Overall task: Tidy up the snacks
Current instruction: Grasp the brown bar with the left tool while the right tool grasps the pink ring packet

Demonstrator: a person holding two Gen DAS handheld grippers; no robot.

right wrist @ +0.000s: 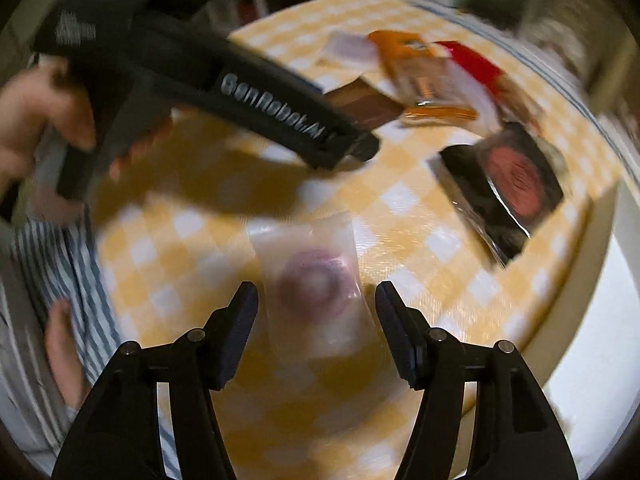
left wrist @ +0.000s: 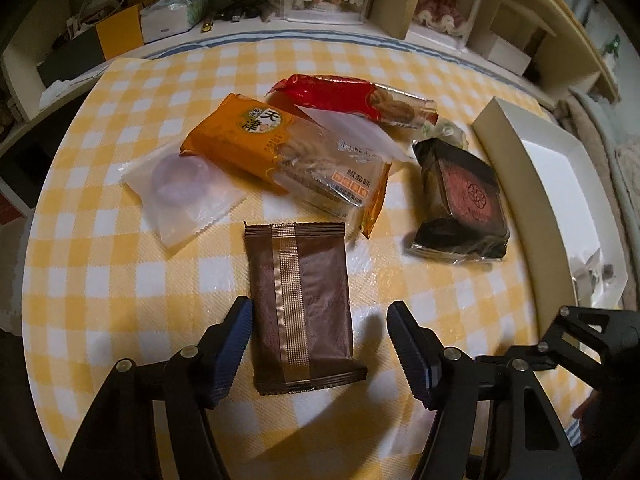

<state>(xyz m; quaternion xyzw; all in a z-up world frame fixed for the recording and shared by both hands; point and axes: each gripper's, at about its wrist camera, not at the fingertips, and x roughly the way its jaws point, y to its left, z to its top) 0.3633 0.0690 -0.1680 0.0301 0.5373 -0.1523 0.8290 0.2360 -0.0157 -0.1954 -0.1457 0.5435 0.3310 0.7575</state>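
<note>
Snacks lay scattered on the yellow-checked table (left wrist: 100, 272) at the time of inspection, none yet seen placed in the white box (left wrist: 560, 184) at its right edge, though only part of the box interior showed. Your left gripper (left wrist: 320, 344) stood released, jaws spread to either side of the brown wafer pack (left wrist: 304, 300) near the front edge; the left pad sat just beside the wrapper, the right pad stood apart from it. Whether either pad touched could not be confirmed.

Your right gripper (right wrist: 316, 320) was likewise released, straddling the frosted pouch with the purple pastry (right wrist: 312, 284). That view was blurred, so contact could not be judged.

Behind the wafer pack lay the orange biscuit pack (left wrist: 280, 160), resting over a second frosted pouch (left wrist: 180, 192). The red cookie sleeve (left wrist: 352, 96) lay toward the far edge and the black mooncake packet (left wrist: 464, 196) lay near the box.

Recommendations for the step in hand, as judgement only:
- You should centre the wafer pack between the pads before closing; it sat left of centre.
- Grip across the flat body, not the crimped end seal, and close gently, as the contents probably crush.
- Lift clear before moving toward the box, since your two grippers worked near each other.
</note>
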